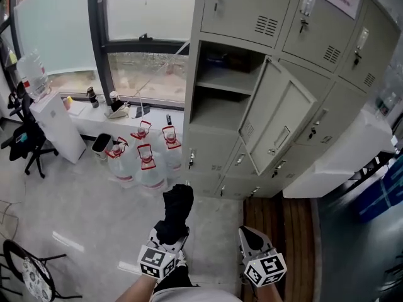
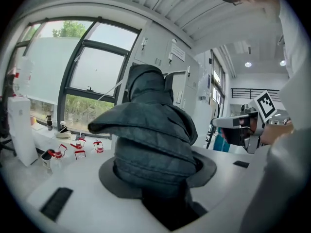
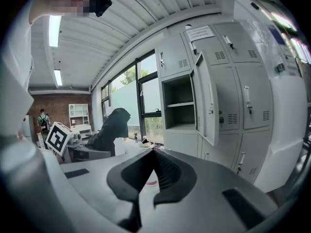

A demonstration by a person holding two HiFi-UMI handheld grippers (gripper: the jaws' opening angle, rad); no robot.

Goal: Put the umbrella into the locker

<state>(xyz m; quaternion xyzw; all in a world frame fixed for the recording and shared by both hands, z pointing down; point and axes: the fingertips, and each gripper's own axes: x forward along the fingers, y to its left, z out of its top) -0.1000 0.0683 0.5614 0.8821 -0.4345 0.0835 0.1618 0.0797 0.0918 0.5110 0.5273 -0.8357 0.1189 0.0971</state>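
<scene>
A folded black umbrella (image 1: 176, 211) stands up out of my left gripper (image 1: 171, 239), whose jaws are shut on its lower end. The left gripper view is filled by its dark folds (image 2: 151, 130). My right gripper (image 1: 250, 236) is beside it on the right, shut with nothing between its jaws (image 3: 153, 154). The grey locker bank stands ahead, with one compartment open (image 1: 220, 87) and its door (image 1: 277, 115) swung out to the right. In the right gripper view the open compartment (image 3: 180, 103) is straight ahead and the umbrella (image 3: 112, 127) is at the left.
Several water jugs with red handles (image 1: 141, 159) stand on the floor left of the lockers, under a window sill. A white cabinet (image 1: 56, 128) and a black chair (image 1: 25, 140) are at the far left. A white box (image 1: 343, 156) juts out from the lockers on the right.
</scene>
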